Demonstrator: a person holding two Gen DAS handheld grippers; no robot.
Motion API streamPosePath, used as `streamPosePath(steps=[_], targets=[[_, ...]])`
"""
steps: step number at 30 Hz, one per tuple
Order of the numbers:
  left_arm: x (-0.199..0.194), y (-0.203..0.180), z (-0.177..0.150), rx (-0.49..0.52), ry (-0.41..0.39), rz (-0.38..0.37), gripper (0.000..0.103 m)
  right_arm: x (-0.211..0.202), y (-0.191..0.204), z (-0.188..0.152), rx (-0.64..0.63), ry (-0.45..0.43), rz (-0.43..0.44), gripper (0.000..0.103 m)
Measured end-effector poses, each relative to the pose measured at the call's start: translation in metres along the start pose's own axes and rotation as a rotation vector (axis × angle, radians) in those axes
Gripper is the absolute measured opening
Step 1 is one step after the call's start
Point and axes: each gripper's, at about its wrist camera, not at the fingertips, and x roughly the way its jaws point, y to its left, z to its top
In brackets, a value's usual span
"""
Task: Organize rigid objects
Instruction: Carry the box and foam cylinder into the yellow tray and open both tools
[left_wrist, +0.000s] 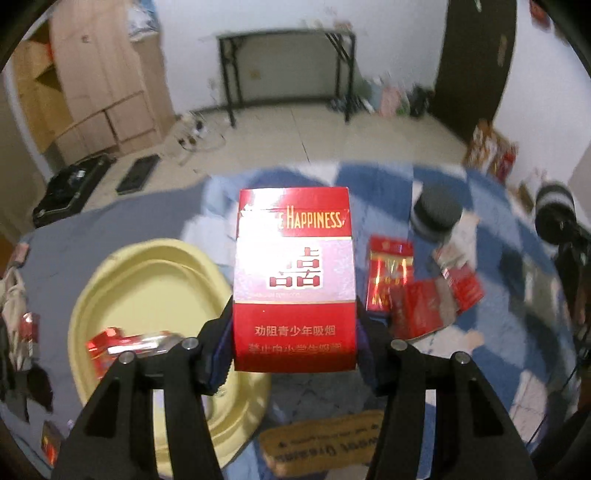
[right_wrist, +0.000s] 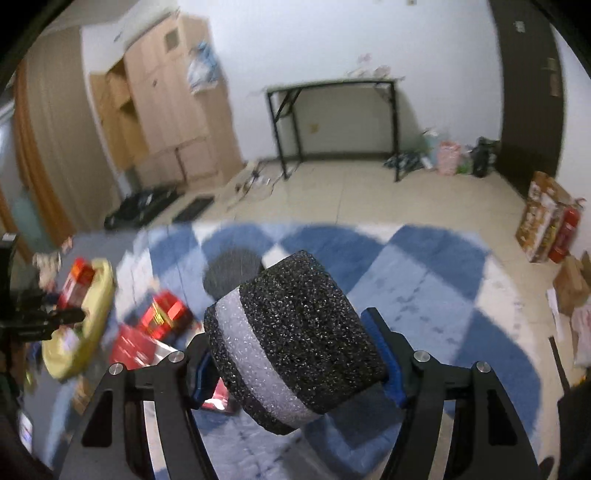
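Red box (left_wrist: 294, 280) between left gripper (left_wrist: 294, 354) pads

Red cigarette pack (left_wrist: 294, 280) carried a pale pink band, a red double-happiness character and gold lettering. The foam cylinder (right_wrist: 295, 350) was speckled black with a white stripe. Below lay a blue-and-white checked mat (right_wrist: 424, 266) and a pale yellow tray (left_wrist: 147, 280). More red packs (left_wrist: 388, 280) glinted gold. Both tools' pads showed blue on black fingers.
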Motion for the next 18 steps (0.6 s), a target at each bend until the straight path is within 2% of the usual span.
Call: streamPosePath(steps=[2, 5, 11, 15, 18], targets=[[-0.029, 0.008, -0.001, -0.047, -0.059, 0.011, 0.057, -0.023, 0.005, 0.002, 0.004, -0.03, 0.011, 0.069], [-0.052, 0.013, -0.008, -0.066, -0.096, 0.016, 0.057, -0.046, 0.013, -0.002, -0.01, -0.049, 0.019, 0.069], [-0.075, 0.04, -0.021, -0.08, -0.115, 0.042, 0.057, -0.056, 0.02, -0.016, 0.0, -0.023, 0.047, 0.069], [-0.073, 0.085, -0.027, -0.197, -0.114, 0.051, 0.057, -0.045, 0.047, -0.012, -0.071, 0.006, 0.1, 0.069], [-0.066, 0.114, -0.028, -0.254, -0.11, 0.114, 0.057, -0.024, 0.088, 0.001, -0.141, 0.048, 0.177, 0.069]])
